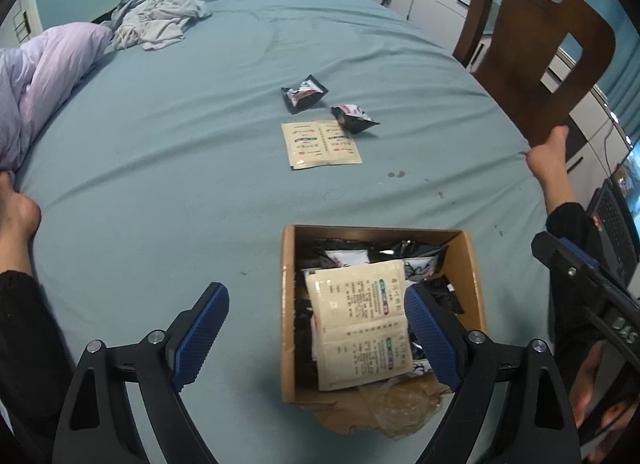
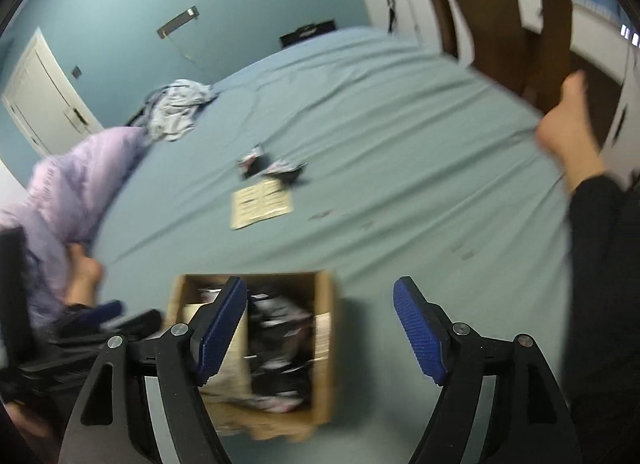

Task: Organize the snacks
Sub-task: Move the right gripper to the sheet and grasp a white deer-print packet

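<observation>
Snacks: cream sachet (image 1: 358, 328) and dark packets lie in cardboard box (image 1: 288, 304) on bed (image 1: 160, 184); another sachet (image 1: 321, 143) and two dark packets (image 1: 304, 93) lie beyond. Left gripper (image 1: 316, 338) fingers spread, empty. Right gripper (image 2: 320, 334) fingers spread, empty, over the box.

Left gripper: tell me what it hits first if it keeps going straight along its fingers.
Probably the blue sheet, just left of the cardboard box. The left gripper is open and empty; its right finger overlaps the box's snacks in the left wrist view, so that finger might clip the box. Depth is unclear.
</observation>
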{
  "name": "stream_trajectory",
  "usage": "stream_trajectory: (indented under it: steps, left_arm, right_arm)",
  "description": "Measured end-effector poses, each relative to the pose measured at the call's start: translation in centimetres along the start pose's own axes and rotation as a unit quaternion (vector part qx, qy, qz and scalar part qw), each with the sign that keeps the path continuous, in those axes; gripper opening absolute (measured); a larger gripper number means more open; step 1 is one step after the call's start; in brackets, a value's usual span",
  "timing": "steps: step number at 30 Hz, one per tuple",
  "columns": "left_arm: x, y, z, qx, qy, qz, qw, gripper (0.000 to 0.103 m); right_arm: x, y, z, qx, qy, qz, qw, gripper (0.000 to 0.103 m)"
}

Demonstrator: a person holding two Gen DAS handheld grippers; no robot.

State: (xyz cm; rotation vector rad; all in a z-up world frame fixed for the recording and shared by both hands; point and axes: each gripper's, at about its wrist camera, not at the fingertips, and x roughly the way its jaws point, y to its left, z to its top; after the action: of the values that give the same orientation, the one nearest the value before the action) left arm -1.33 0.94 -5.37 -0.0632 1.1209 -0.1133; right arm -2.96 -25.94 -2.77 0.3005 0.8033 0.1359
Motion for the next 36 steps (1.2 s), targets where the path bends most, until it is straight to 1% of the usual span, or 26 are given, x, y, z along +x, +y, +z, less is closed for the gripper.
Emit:
stream_trajectory:
  steps: [4, 7, 9, 11, 15, 17, 19, 20, 23, 25, 28, 30, 31, 33, 35, 36]
  left_arm:
    - [-0.1, -0.5, 0.1, 0.011, -0.004, 0.006, 0.9999, 0.091]
    - [0.1, -0.6, 0.3, 0.015, -0.005, 0.018, 0.9997, 0.091]
    - [0.1, -0.5, 0.6, 0.012, -0.006, 0.015, 0.9998, 0.091]
    - [0.1, -0.5, 0.8, 0.007, -0.010, 0.015, 0.9998, 0.091]
    - [0.3, -0.6, 1.3, 0.004, -0.023, 0.012, 0.9997, 0.091]
    - [0.9, -0.6, 1.4, 0.004, -0.019, 0.015, 0.9997, 0.091]
    - [1.2, -0.4, 1.5, 0.000, -0.020, 0.010, 0.9998, 0.091]
    - [1.3, -0.3, 1.5, -0.003, -0.022, 0.007, 0.9997, 0.091]
    - [1.8, 0.2, 1.2, -0.008, -0.020, -0.003, 0.9998, 0.091]
    - [2.2, 0.6, 1.2, -0.011, -0.014, -0.006, 0.9998, 0.091]
    - [2.5, 1.3, 1.2, -0.022, -0.012, -0.012, 0.9996, 0.091]
    - [2.6, 1.5, 1.1, -0.023, -0.013, 0.000, 0.9997, 0.091]
    - [2.6, 1.5, 1.1, -0.022, -0.014, 0.001, 0.9997, 0.091]
    - [2.6, 1.6, 0.9, -0.024, -0.010, -0.003, 0.9997, 0.091]
    - [2.6, 1.6, 0.8, -0.027, -0.006, -0.010, 0.9996, 0.091]
    - [2.5, 1.7, 0.8, -0.026, -0.004, -0.013, 0.9996, 0.091]
  right_arm:
    - [0.5, -0.3, -0.2, -0.013, 0.028, -0.028, 0.999, 0.075]
    - [0.3, -0.1, 0.2, -0.030, 0.011, -0.048, 0.998, 0.075]
    - [0.0, 0.3, 0.6, -0.045, -0.003, -0.066, 0.997, 0.075]
    - [-0.2, 0.5, 0.8, -0.055, -0.007, -0.075, 0.996, 0.075]
    - [0.4, 1.2, 0.8, -0.078, 0.001, -0.090, 0.993, 0.075]
    - [1.4, 1.6, 1.2, -0.094, 0.018, -0.099, 0.991, 0.075]
    - [2.6, 2.0, 2.0, -0.103, 0.047, -0.087, 0.990, 0.075]
    - [3.3, 2.2, 2.5, -0.103, 0.062, -0.074, 0.990, 0.075]
    - [4.9, 2.8, 4.1, -0.108, 0.092, -0.057, 0.988, 0.075]
    - [5.9, 3.1, 5.4, -0.106, 0.106, -0.048, 0.988, 0.075]
    - [7.8, 3.9, 7.8, -0.092, 0.126, -0.017, 0.988, 0.075]
    - [9.7, 4.9, 9.8, -0.093, 0.143, 0.000, 0.985, 0.075]
    - [10.8, 5.3, 10.6, -0.094, 0.150, 0.002, 0.984, 0.075]
    - [13.5, 6.0, 12.5, -0.091, 0.167, 0.001, 0.982, 0.075]
    - [16.5, 6.9, 14.0, -0.080, 0.182, 0.009, 0.980, 0.075]
    - [17.4, 7.0, 14.4, -0.074, 0.183, 0.011, 0.980, 0.075]
